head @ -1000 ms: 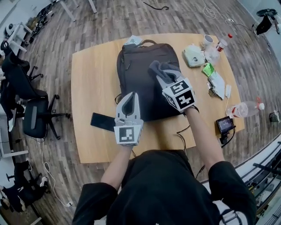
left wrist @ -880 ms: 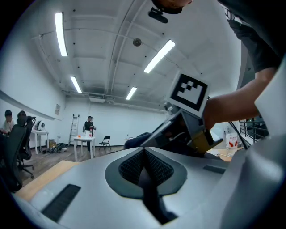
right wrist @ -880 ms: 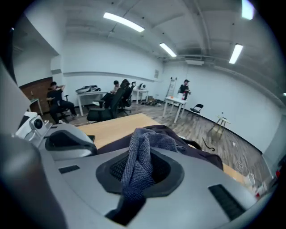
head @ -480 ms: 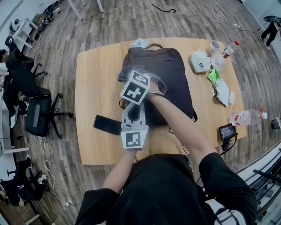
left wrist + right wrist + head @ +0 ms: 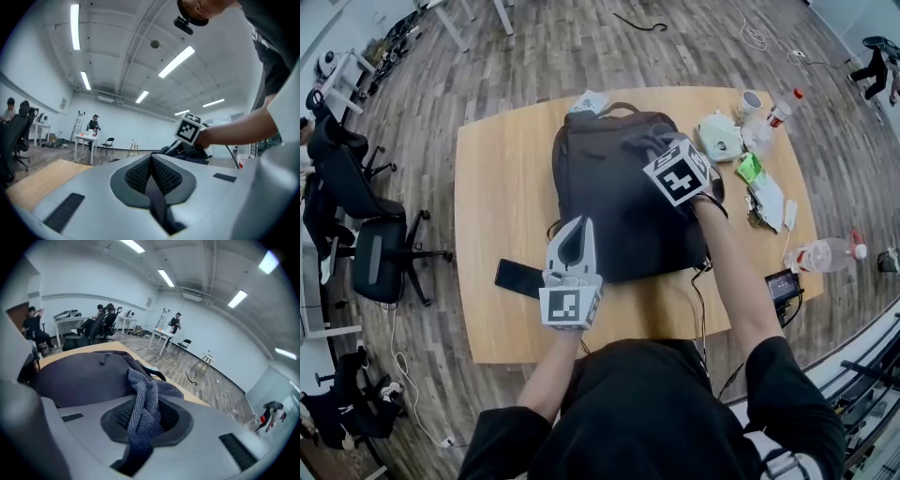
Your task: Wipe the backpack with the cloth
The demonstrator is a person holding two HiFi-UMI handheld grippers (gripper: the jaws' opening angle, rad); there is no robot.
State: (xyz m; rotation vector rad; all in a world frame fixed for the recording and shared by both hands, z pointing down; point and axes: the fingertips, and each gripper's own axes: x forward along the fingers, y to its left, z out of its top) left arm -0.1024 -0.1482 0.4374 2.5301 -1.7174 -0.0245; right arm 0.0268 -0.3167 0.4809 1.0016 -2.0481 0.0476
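Dark backpack (image 5: 619, 202) flat at the middle of the wooden surface (image 5: 502, 169), carry handle at the far end. Grey knitted cloth (image 5: 143, 404) clamped in the right claw (image 5: 656, 150), bunched between the pads and spilling out forward. Cloth and claw down on the far right part of the backpack, near the handle end. In the right gripper view, dark backpack panel and a zip pull (image 5: 101, 363) just past the cloth.

Left claw (image 5: 578, 228) at the near left edge of the backpack, pads pressed together with nothing between them, tipped upward toward the ceiling lights (image 5: 176, 61). Touching the bag or just over it: impossible to tell.

Black phone (image 5: 520, 277) flat on the surface just left of the left claw. Small pale card (image 5: 588, 101) at the far end by the handle.

Along the right side of the surface, apart from the bag:
- white rounded device (image 5: 715, 134)
- cup (image 5: 751, 99)
- small red-capped bottle (image 5: 778, 106)
- green packet (image 5: 747, 169)
- clear plastic bottle (image 5: 825, 251) on its side
- small black camera-like unit (image 5: 782, 284) near the front right corner

Wood-plank floor all around, black office chairs (image 5: 370, 258) off to the left. Other people (image 5: 35, 324) at desks far across the room.
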